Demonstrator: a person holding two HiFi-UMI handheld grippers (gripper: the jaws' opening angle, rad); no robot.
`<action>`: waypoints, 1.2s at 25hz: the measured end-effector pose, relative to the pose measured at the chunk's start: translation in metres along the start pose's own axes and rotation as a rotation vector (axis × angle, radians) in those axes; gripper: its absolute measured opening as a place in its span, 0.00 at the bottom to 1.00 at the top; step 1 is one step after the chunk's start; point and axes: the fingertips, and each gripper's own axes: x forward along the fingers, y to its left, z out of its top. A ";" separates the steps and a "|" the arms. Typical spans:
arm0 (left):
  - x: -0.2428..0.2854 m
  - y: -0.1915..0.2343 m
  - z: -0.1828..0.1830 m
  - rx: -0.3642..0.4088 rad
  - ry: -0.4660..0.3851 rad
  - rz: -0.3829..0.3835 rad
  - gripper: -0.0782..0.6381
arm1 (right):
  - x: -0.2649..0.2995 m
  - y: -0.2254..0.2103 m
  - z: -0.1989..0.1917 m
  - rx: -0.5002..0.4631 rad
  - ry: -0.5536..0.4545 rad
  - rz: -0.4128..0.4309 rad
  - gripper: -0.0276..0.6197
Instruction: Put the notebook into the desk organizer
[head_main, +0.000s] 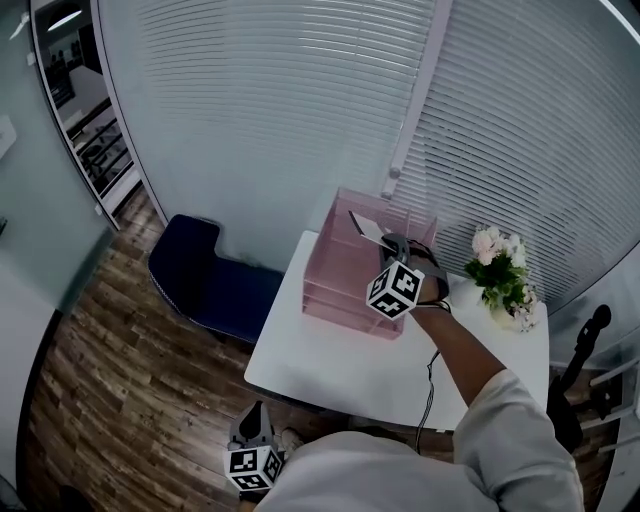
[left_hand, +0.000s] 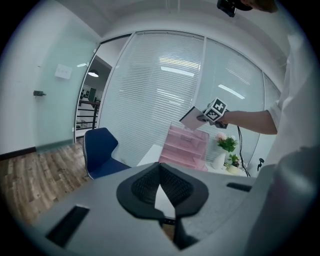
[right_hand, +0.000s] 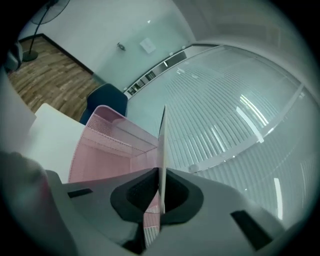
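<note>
A pink, tiered desk organizer (head_main: 335, 285) stands at the back of the white table (head_main: 330, 365). My right gripper (head_main: 386, 241) hovers just over its top, shut on a thin light notebook (head_main: 367, 225) that sticks out over the organizer's open top. In the right gripper view the notebook (right_hand: 162, 145) shows edge-on between the pads, with the organizer (right_hand: 107, 145) below and to the left. My left gripper (head_main: 255, 415) hangs low beside the table's near edge, away from everything. In its own view the left gripper (left_hand: 160, 172) has touching pads and nothing between them.
A white vase of flowers (head_main: 505, 278) stands at the table's right end, close to the organizer. A blue chair (head_main: 205, 280) sits left of the table on the wood floor. Glass walls with blinds (head_main: 300, 100) rise right behind the table.
</note>
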 end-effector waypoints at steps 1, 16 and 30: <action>0.001 -0.001 0.000 -0.002 0.000 0.002 0.12 | 0.007 0.005 0.000 -0.033 0.012 0.012 0.08; 0.020 0.002 -0.004 -0.033 0.018 0.032 0.12 | 0.065 0.059 -0.009 -0.331 0.168 0.145 0.09; 0.030 0.008 -0.004 -0.041 0.029 0.025 0.12 | 0.073 0.082 -0.007 -0.328 0.184 0.250 0.12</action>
